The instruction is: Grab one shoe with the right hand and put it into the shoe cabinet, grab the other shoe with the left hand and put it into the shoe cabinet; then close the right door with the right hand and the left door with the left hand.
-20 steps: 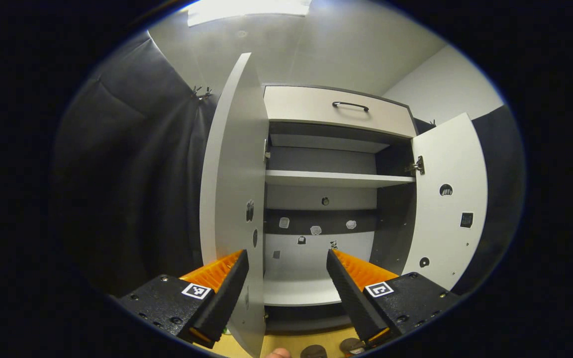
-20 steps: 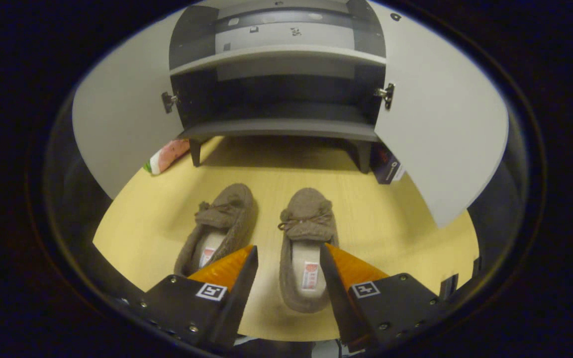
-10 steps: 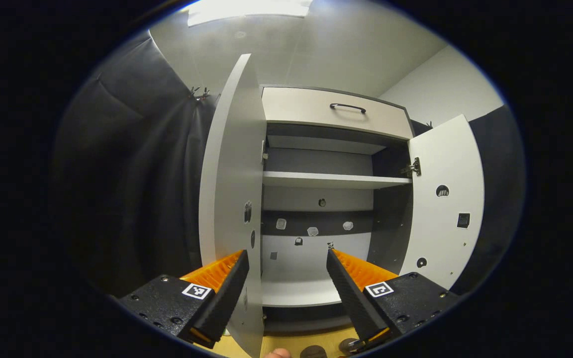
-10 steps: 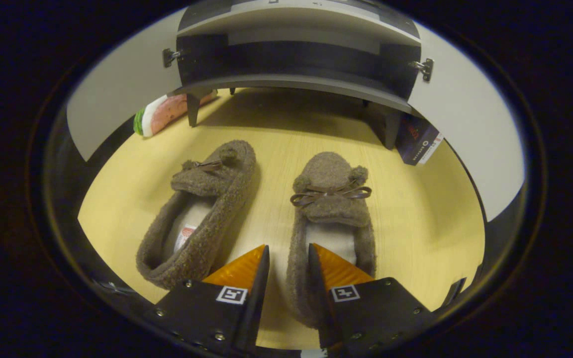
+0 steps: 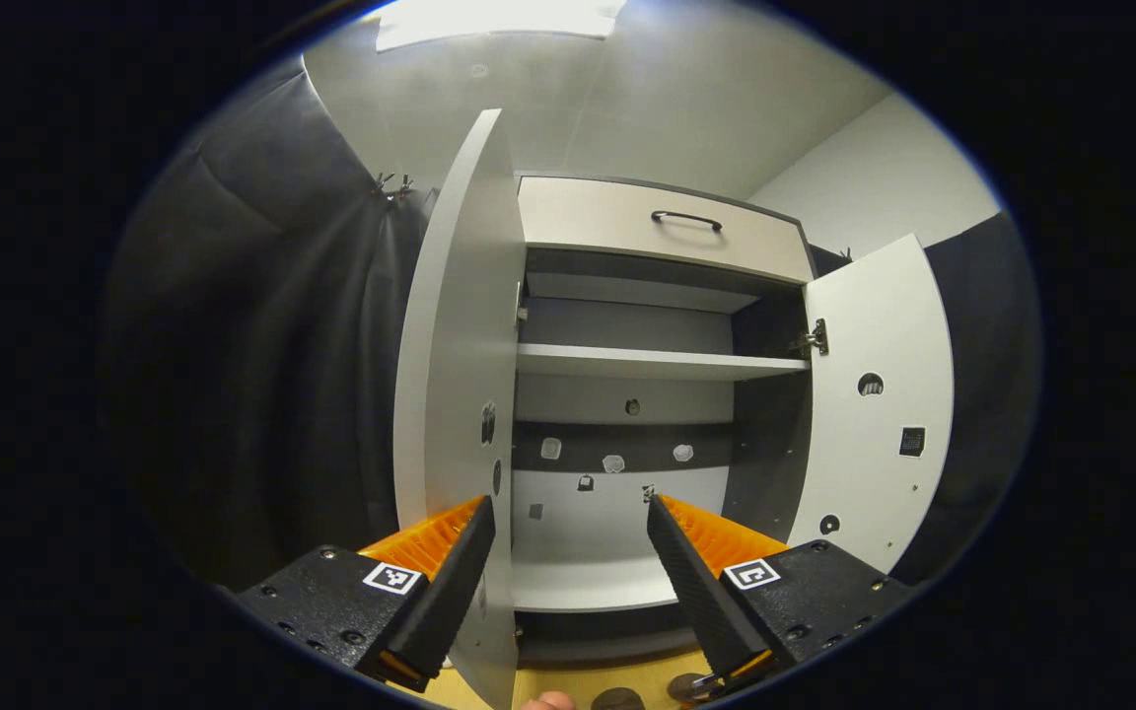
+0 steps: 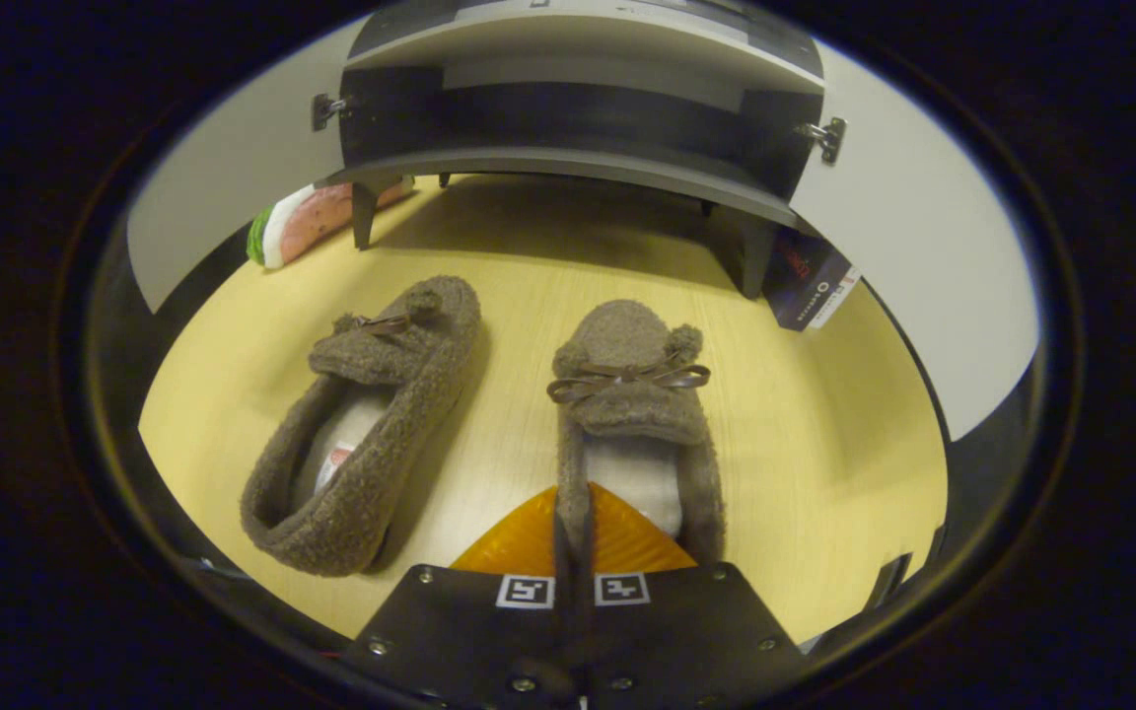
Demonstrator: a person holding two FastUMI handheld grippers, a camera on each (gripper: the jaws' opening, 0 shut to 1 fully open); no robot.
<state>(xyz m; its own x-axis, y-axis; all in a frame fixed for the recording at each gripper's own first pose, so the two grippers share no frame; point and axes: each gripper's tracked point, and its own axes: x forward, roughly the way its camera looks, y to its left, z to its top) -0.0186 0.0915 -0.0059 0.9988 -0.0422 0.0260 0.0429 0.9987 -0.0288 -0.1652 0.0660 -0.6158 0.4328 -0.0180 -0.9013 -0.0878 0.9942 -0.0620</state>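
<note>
Two fuzzy brown moccasin slippers with small ribbon bows lie side by side on the pale yellow wooden floor (image 6: 805, 434), toes toward the grey-and-white shoe cabinet (image 6: 578, 99), in the right gripper view. The right hand-held gripper (image 6: 573, 523) is clenched on the left side wall of the right slipper (image 6: 632, 414) near its heel, fingers pressed together over the fabric. The left slipper (image 6: 371, 424) lies just beside, untouched and angled slightly. The left hand-held gripper (image 5: 568, 537) is released, fingers spread wide, held up facing the cabinet interior. Both white cabinet doors stand open: left door (image 5: 450, 394), right door (image 5: 879, 394). The white middle shelf (image 5: 647, 363) carries nothing. A drawer with a dark handle (image 5: 686, 219) sits above
</note>
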